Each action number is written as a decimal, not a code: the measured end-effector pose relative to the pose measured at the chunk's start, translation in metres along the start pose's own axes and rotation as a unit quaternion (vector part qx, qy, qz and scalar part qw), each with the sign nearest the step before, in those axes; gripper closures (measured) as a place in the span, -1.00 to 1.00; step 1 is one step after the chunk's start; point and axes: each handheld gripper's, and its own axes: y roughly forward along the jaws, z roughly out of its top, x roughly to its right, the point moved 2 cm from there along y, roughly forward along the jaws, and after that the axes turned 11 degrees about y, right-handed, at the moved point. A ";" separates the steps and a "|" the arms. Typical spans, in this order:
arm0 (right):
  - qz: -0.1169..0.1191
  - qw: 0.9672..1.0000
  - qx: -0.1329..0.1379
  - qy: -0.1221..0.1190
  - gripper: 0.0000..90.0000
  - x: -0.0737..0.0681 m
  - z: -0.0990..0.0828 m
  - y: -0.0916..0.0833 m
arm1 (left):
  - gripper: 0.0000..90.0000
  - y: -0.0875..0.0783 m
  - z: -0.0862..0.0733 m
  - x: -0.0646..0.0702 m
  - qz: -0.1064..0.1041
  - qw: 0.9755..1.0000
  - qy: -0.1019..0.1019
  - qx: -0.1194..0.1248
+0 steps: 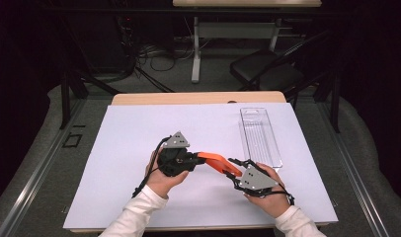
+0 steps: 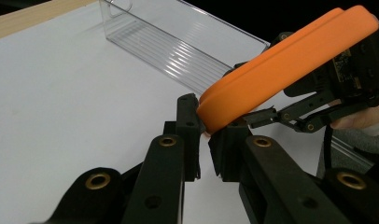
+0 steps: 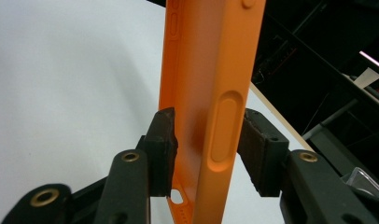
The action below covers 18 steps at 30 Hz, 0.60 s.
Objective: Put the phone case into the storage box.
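High view: an orange phone case [image 1: 217, 163] hangs above the white sheet [image 1: 129, 148], just left of the clear plastic tray [image 1: 260, 136]. The left gripper [image 1: 198, 160] clamps the case's end farther from the tray. The right gripper [image 1: 234, 167] straddles the nearer end, one pad touching, the other seemingly just clear.

An orange phone case [image 1: 217, 162] hangs on edge above the white sheet.
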 end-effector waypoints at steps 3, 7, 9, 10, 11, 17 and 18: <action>-0.007 1.000 0.005 -0.007 0.23 -0.001 0.001 0.000 | 0.83 0.001 -0.001 -0.001 0.002 1.000 -0.007 -0.001; -0.019 1.000 0.010 -0.015 0.18 0.000 0.001 -0.001 | 0.83 0.001 -0.002 -0.004 -0.002 1.000 -0.026 -0.005; -0.022 1.000 0.014 -0.017 0.17 0.001 0.001 -0.002 | 0.83 0.001 -0.002 -0.004 -0.001 1.000 -0.027 -0.009; -0.022 0.999 0.016 -0.018 0.17 0.001 0.002 -0.002 | 0.83 0.001 -0.002 -0.005 0.000 1.000 -0.028 -0.008; -0.023 0.999 0.017 -0.020 0.17 0.001 0.002 -0.002 | 0.83 0.001 -0.002 -0.005 0.001 0.999 -0.032 -0.008; -0.027 0.999 0.024 -0.026 0.14 0.001 0.003 -0.003 | 0.83 0.000 -0.004 -0.009 0.005 0.999 -0.047 -0.007; -0.030 0.999 0.024 -0.027 0.13 0.000 0.003 -0.004 | 0.83 -0.001 -0.004 -0.010 0.005 0.999 -0.050 -0.008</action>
